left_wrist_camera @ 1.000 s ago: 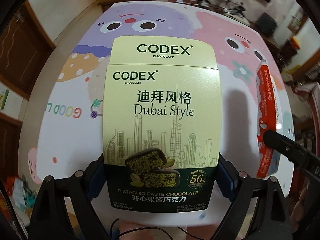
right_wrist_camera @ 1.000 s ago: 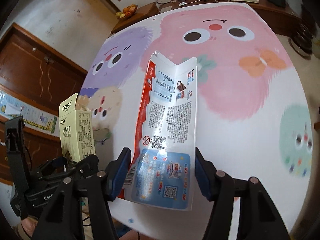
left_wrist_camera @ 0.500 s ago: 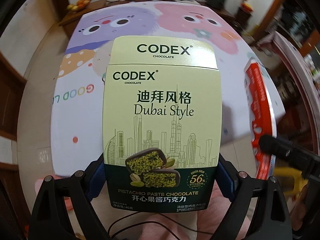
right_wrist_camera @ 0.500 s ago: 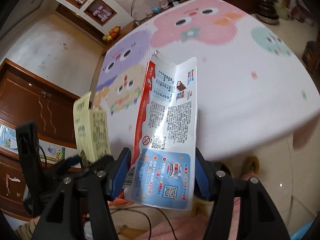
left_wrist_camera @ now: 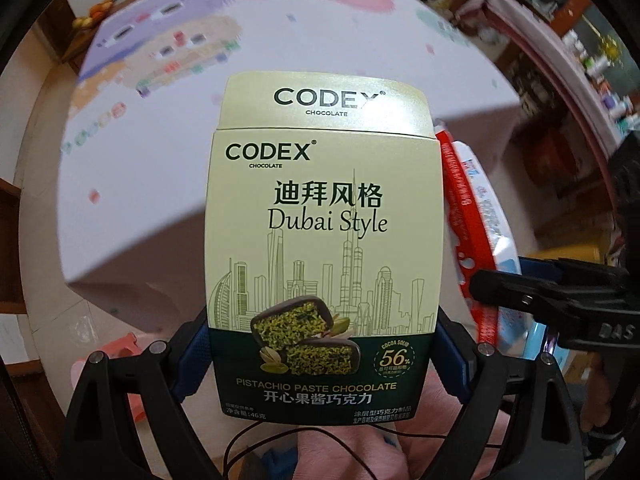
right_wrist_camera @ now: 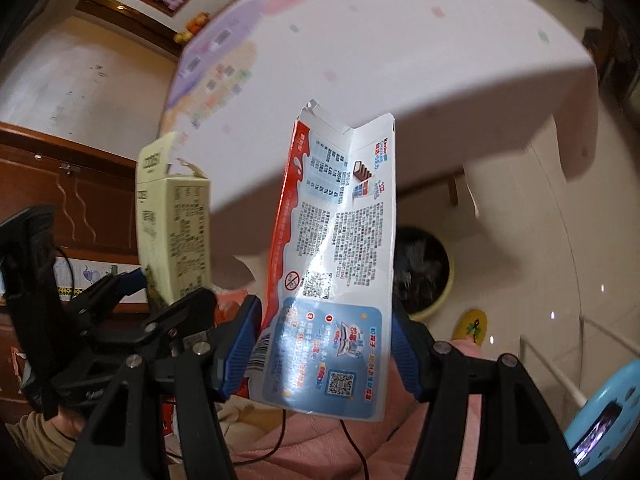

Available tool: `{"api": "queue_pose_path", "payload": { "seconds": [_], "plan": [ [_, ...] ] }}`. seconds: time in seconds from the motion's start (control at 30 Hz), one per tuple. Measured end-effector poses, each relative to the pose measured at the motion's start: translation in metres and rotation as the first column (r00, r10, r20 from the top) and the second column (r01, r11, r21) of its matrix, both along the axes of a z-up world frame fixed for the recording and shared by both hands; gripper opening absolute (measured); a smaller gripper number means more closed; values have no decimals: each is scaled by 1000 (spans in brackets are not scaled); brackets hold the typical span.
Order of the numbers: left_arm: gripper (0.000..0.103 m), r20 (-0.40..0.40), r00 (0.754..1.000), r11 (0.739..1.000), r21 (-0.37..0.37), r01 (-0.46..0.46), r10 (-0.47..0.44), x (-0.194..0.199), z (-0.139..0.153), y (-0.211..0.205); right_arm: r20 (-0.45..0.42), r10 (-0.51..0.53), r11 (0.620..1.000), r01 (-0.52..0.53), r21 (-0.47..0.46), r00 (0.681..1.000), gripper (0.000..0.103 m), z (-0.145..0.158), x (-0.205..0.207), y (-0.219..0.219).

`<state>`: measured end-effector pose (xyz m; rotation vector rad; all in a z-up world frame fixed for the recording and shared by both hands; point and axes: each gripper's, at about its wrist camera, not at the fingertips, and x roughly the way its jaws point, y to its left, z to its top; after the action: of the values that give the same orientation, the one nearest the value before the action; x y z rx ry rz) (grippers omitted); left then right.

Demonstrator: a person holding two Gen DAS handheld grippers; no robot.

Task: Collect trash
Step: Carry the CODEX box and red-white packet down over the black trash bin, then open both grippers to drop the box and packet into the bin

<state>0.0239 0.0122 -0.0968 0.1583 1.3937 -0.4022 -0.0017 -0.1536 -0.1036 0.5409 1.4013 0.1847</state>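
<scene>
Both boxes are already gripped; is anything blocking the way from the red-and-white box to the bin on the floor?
Nothing visible. The flattened red-and-white carton partly hides the dark-lined, yellow-rimmed bin behind it; the tablecloth-covered table lies further back.

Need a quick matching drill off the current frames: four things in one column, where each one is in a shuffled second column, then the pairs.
Things:
1. CODEX chocolate box
2. red and white snack carton
3. round bin
4. cartoon tablecloth

Places:
A. on the floor below the table edge, behind the right gripper's load
B. clamped in the right gripper
C. draped over the table, hanging past its edge
D. clamped in the left gripper

Pairs: 1-D, 2-B, 3-A, 4-C
</scene>
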Motion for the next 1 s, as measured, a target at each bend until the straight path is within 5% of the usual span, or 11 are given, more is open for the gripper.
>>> {"api": "queue_pose_path", "payload": {
  "seconds": [0.17,0.43,0.67,0.8,1.0],
  "plan": [
    [91,-84,996,1000,10,9,-8,-16,-53,-14,-120,13,1000,-12,11,993,63,-73,-11,-8],
    [91,-168,985,998,29,47,-41,-21,-201,-27,-270,88,996,-90,6,959,65,-237,-3,-16],
    [92,-215,976,999,20,32,-27,1,-313,-19,-313,127,991,-135,-4,941,69,-355,10,-15],
    [103,-208,978,999,32,-11,17,12,-348,-9,-295,94,995,-102,-11,951,74,-392,24,-13],
    [102,-200,979,1000,4,-28,29,15,-360,1,-255,65,997,-74,-27,965,85,-412,35,-7]
  ]
}}
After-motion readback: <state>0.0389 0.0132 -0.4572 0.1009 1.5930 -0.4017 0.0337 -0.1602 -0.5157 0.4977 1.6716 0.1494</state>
